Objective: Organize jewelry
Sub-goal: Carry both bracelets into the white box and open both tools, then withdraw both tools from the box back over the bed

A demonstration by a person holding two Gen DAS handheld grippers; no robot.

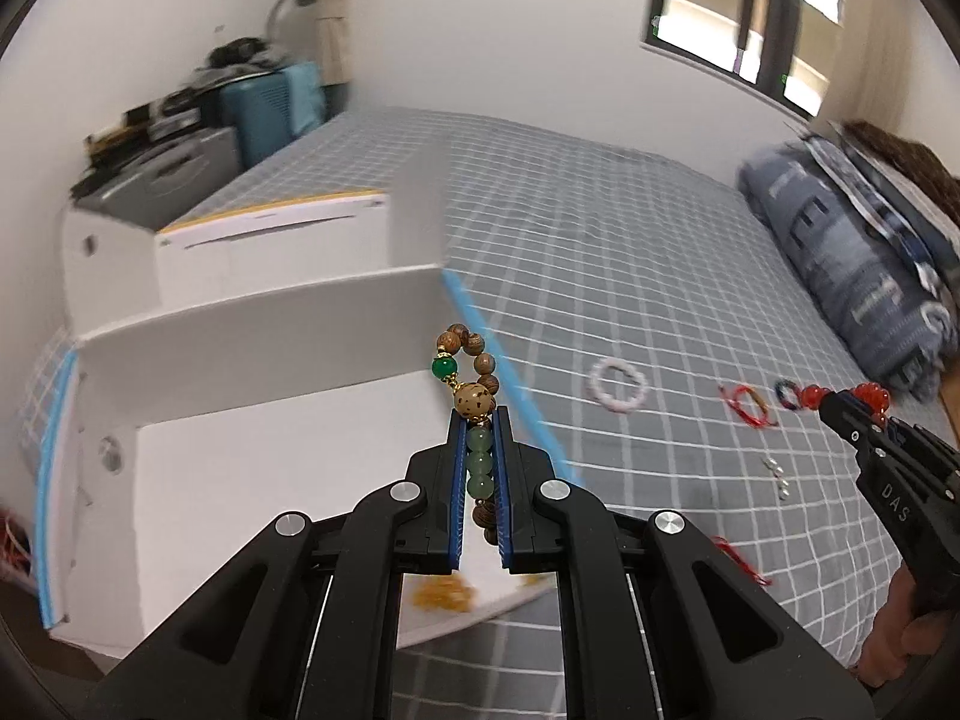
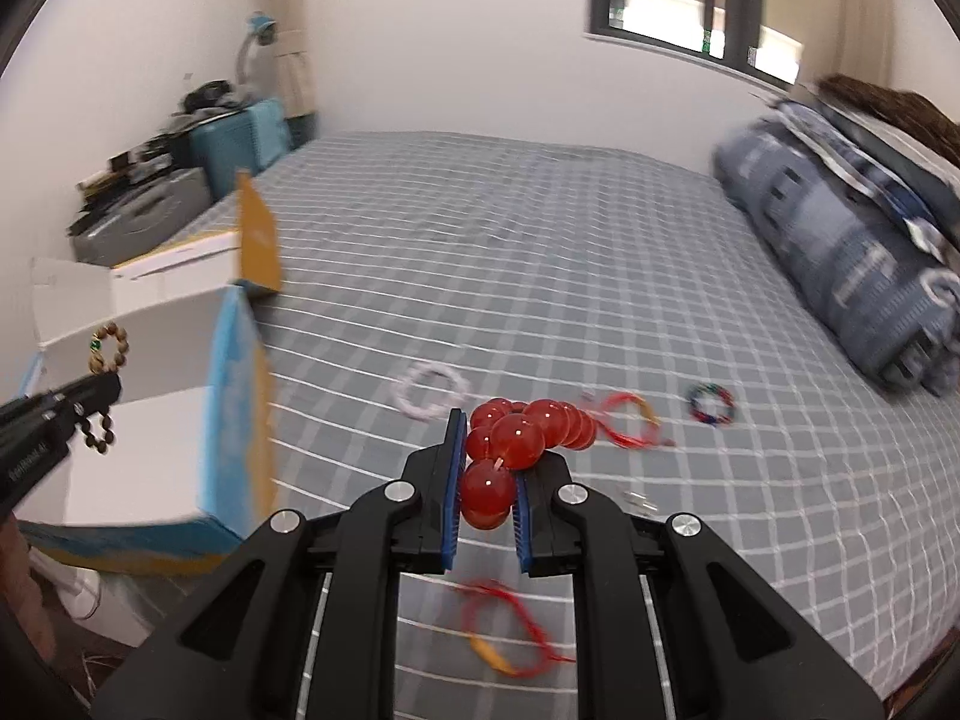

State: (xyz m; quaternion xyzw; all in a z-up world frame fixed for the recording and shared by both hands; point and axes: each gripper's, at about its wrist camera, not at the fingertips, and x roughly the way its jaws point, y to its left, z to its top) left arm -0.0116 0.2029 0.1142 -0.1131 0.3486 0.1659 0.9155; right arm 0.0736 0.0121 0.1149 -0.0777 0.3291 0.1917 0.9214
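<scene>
Above the bed (image 2: 540,252), both grippers' fingers clamp bracelets: left gripper (image 1: 480,420) its wooden bracelet (image 1: 465,360), right gripper (image 2: 489,438) its red bracelet (image 2: 528,429); release only above the white box (image 1: 270,468) at nine o'clock.

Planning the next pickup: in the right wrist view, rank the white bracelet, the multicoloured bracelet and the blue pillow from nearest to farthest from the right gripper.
From the right gripper:
1. White bracelet, just ahead, slightly left.
2. Multicoloured bracelet, ahead to the right.
3. Blue pillow, far right of the bed.

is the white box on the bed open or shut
Open: the white box has its flap raised and its bare floor showing.
</scene>
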